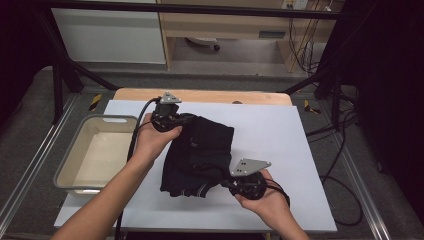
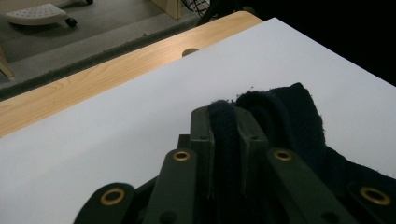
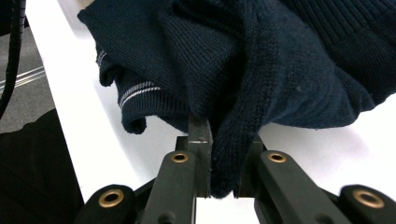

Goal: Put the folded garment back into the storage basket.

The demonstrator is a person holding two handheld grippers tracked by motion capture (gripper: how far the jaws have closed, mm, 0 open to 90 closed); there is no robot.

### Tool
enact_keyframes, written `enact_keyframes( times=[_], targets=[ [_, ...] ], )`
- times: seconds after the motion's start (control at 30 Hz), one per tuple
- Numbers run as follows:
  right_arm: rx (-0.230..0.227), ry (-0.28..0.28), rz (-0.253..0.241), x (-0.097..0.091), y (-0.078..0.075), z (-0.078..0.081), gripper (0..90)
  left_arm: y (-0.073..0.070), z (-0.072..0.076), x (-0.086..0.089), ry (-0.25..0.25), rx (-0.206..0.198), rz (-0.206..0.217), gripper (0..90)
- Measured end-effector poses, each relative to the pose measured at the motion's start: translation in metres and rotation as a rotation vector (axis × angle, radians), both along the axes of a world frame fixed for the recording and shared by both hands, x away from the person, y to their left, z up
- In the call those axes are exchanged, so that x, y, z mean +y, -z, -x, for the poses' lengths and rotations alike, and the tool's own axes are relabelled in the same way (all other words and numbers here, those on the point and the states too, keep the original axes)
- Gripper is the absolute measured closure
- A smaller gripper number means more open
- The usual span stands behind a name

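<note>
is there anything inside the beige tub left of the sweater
No, the beige tub in the high view shows a bare bottom, and the navy sweater lies beside it on the white sheet.

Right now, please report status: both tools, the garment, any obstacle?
Left tool shut on dark knit sweater. Right tool shut on it too. Sweater bunched on white sheet. Grey bin at left, apart.

Both hands out over the table, each gripper clamped on the dark sweater.

The left forearm reaches in from the lower left to the sweater's (image 1: 197, 155) far left corner, where the left gripper (image 1: 176, 120) has its jaws pressed together on a thick fold of knit. The right hand (image 1: 265, 197) sits at the sweater's near right edge, palm cupping the right gripper (image 1: 231, 183), whose jaws pinch a hanging fold of the same cloth.
</note>
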State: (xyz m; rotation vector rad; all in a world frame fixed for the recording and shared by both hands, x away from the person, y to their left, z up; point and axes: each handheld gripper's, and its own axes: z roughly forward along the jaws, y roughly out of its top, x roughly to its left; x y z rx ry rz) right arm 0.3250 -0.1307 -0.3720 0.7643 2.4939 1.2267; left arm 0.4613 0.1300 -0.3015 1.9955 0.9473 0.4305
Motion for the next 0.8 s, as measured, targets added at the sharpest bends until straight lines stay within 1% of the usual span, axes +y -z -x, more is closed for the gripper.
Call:
enact_keyframes(
  times=[0.27,0.5,0.8],
  targets=[
    [0.003,-0.017,-0.006,0.007,-0.004,-0.004,81.4,-0.003,0.001,0.008,-0.019,0.005,0.005,79.3],
    [0.014,-0.028,-0.012,0.013,-0.005,-0.006,81.5,-0.008,0.001,0.011,-0.017,0.0,-0.015,79.3],
    [0.021,-0.043,-0.022,0.02,-0.008,-0.01,81.5,-0.016,0.003,0.017,-0.021,-0.009,-0.018,79.4]
  ],
)
